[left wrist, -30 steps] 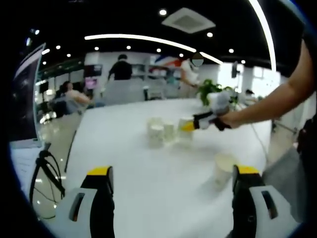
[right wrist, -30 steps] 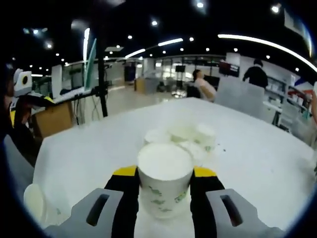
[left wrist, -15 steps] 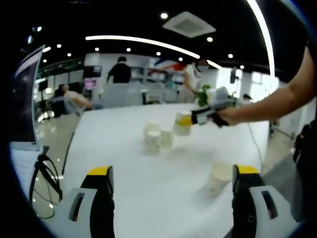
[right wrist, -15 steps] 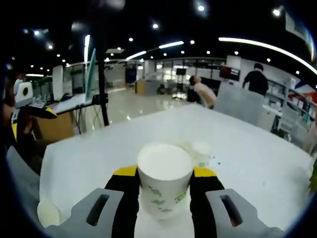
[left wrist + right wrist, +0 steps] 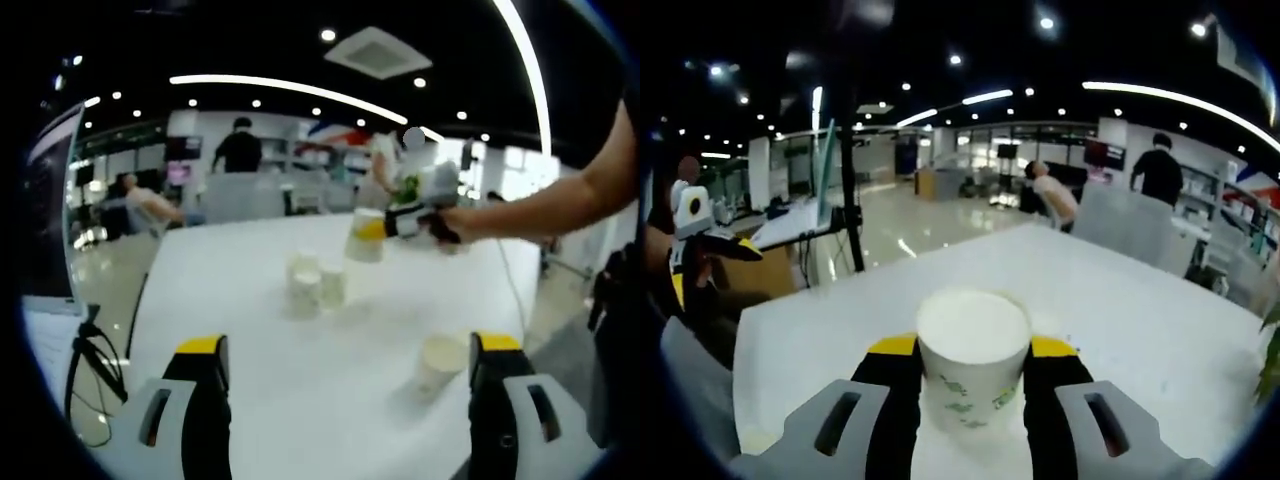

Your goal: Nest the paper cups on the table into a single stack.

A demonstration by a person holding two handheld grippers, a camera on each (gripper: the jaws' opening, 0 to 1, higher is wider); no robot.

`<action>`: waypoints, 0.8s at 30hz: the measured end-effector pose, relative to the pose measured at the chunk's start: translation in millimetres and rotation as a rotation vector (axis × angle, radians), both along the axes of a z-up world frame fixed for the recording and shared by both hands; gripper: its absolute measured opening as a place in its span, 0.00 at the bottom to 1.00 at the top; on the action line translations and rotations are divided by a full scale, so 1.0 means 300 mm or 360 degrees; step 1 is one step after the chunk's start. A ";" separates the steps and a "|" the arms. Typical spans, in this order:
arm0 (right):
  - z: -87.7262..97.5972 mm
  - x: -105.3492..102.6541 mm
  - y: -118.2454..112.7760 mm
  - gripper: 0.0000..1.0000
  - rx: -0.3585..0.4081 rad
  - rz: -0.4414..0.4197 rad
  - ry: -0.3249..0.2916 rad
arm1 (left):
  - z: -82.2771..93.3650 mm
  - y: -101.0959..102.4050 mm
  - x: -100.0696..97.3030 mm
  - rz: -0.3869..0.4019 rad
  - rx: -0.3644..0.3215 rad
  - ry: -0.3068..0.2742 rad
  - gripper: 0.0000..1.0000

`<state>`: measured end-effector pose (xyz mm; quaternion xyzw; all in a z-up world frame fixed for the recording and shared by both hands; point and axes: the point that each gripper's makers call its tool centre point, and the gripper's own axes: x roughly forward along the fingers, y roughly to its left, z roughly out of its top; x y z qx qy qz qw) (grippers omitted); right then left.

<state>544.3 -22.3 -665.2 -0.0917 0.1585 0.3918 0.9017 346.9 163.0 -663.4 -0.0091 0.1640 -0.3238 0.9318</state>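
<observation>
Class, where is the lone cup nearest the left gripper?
In the left gripper view, the lone cup stands on the table beside the right-hand jaw.

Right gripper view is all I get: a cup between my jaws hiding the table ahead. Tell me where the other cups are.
Observer: Left gripper view shows a cluster of cups standing mid-table.
Operator: Say where my cup is relative to them.
Observer: The held cup in the right gripper hangs in the air, above and beyond the cluster.
Operator: Name any strays.
Observer: A lone cup stands by the left gripper, whose jaws are wide open.
</observation>
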 end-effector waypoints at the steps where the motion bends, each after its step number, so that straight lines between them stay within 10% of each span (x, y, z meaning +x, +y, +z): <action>1: 0.004 0.000 0.001 0.37 0.0002 0.0000 0.0000 | 0.004 -0.001 -0.001 -0.0001 0.0004 -0.0003 0.99; 24: 0.043 -0.052 0.012 0.36 -0.0001 0.0032 0.0014 | 0.057 -0.024 -0.005 -0.0022 -0.0024 -0.0031 0.99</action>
